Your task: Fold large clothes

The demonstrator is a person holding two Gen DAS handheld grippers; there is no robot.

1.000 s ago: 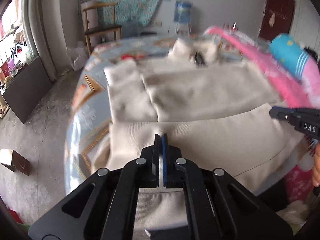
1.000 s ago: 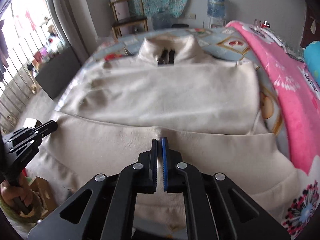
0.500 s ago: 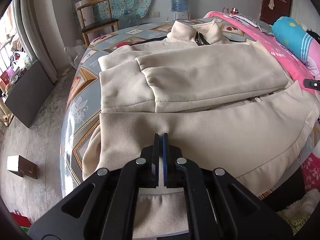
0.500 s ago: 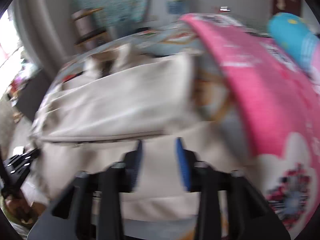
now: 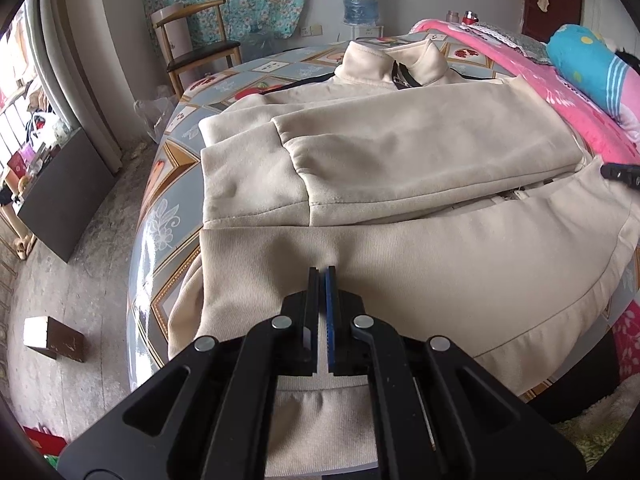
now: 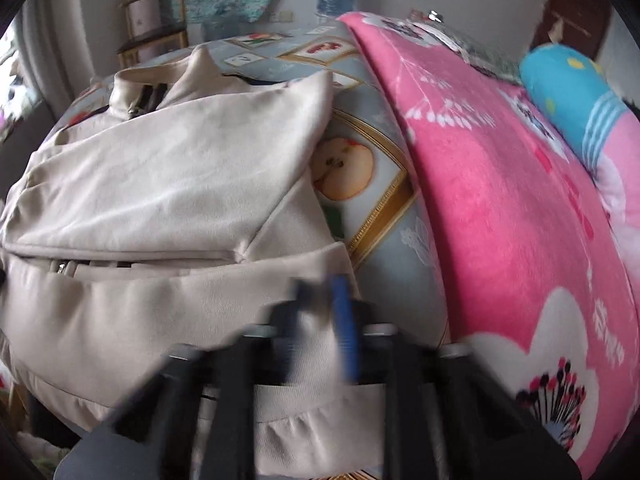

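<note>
A large cream zip-up sweatshirt lies on the bed, collar at the far end, both sleeves folded across its body. Its lower part drapes over the near edge of the bed. My left gripper is shut on the sweatshirt's hem fabric near the left side. My right gripper is blurred by motion; its jaws stand apart over the hem near the right side, with fabric between the fingers. The right gripper's tip shows at the right edge of the left wrist view.
The bed has a blue patterned sheet. A pink blanket and a blue pillow lie along its right side. A wooden chair, a water bottle, a dark cabinet and a small box stand around.
My right gripper has opened from shut on the hem and swung to the right. My left gripper stays shut on the hem and has steadied.
</note>
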